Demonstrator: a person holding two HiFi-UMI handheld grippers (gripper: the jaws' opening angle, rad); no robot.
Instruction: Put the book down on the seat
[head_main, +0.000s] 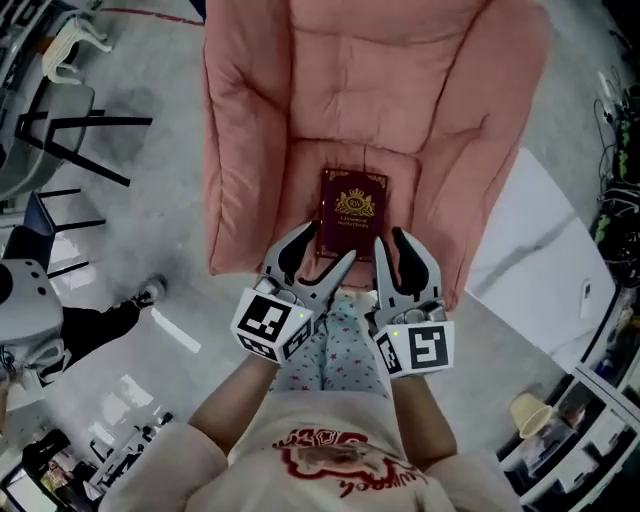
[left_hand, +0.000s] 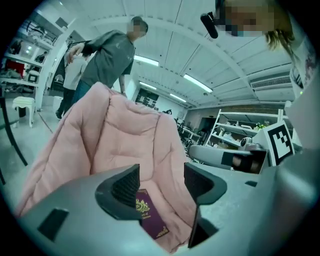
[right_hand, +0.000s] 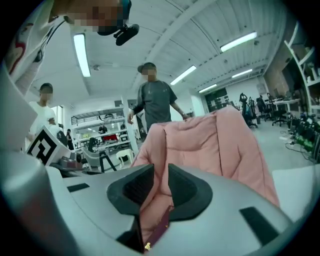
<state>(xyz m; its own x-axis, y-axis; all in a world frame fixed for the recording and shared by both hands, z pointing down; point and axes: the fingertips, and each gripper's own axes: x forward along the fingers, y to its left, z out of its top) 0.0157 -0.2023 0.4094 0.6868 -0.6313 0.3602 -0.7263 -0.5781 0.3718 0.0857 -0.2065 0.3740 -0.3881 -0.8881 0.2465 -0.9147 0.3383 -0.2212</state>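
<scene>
Fingers (left_hand: 126, 186) on the left gripper (left_hand: 160, 182) stand wide apart with nothing in them. The fingers (right_hand: 134, 187) on the right gripper (right_hand: 161, 182) leave only a thin gap with pink cushion showing through, so neither gripper is squeezing anything. The little dark red book (head_main: 352, 212) lies flat on the soft pink seat (head_main: 430, 180), cover up, right at the tips of both grippers. I think it is light, thin and stiff, with a smooth cover that could slip. Its near edge looks best to pinch, and the squashy cushion should let a finger slide under.
</scene>
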